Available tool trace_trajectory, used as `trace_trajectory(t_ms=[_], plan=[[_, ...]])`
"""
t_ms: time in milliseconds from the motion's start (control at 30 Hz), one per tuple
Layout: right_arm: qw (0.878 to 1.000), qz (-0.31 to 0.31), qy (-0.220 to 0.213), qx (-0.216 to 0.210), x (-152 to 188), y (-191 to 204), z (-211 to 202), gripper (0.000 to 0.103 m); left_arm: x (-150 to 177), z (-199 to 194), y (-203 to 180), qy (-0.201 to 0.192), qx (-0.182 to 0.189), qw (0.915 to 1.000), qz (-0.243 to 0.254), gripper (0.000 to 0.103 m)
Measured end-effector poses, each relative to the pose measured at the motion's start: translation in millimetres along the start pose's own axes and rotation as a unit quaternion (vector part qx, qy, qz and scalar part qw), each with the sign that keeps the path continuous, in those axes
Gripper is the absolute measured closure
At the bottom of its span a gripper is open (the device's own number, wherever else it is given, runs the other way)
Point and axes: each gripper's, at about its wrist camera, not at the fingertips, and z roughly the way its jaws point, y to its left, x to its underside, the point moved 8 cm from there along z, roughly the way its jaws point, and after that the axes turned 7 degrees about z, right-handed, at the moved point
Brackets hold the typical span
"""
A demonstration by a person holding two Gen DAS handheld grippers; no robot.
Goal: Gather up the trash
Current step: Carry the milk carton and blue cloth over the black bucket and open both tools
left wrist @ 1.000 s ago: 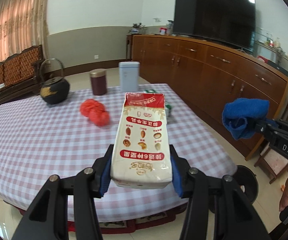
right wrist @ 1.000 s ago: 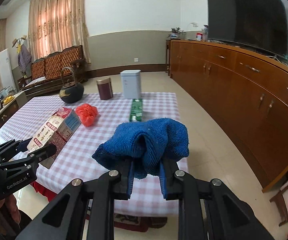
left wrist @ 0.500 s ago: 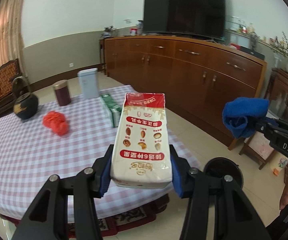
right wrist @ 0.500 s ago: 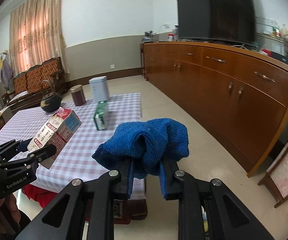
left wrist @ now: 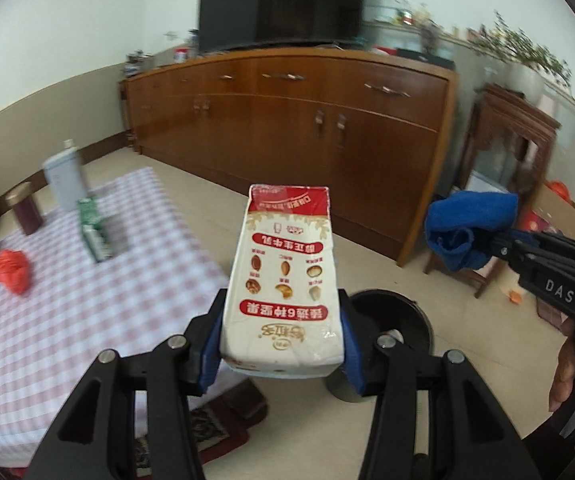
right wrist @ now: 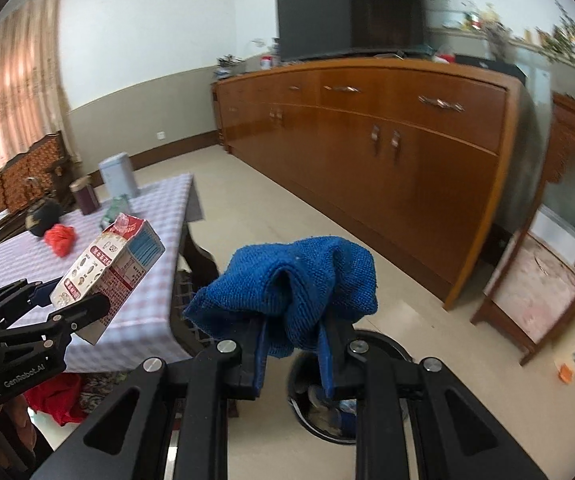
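My left gripper is shut on a white and red drink carton, held upright off the table's right edge. From the right wrist view the same carton shows at the left. My right gripper is shut on a crumpled blue cloth, which appears again at the right of the left wrist view as the blue cloth. A round black trash bin stands on the floor just behind the carton, and under the cloth the bin holds some trash.
The checked table at the left carries a red bag, a green box, a white tin and a dark jar. A long wooden sideboard lines the far wall. A small wooden stand sits at the right.
Both grippers have swung right, away from the table, each still holding its load. The trash bin on the floor has come into view beneath them.
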Motion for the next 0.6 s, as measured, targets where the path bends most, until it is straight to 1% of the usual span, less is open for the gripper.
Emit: trace_trajectory(t_ms=[200, 400, 600], plan=[[0.999, 0.022, 0.017, 0.022, 20, -38, 6, 0.081, 4, 24, -42, 0.018, 0.032, 0.9991, 0.023, 0.052], [0.999, 0.033, 0.025, 0.034, 35, -67, 8, 0.081, 9, 45, -66, 0.033, 0.049, 0.9978, 0.03, 0.052], [0.997, 0.041, 0.043, 0.04, 53, -91, 24, 0.08, 20, 71, -91, 0.059, 0.073, 0.9952, 0.028, 0.052]])
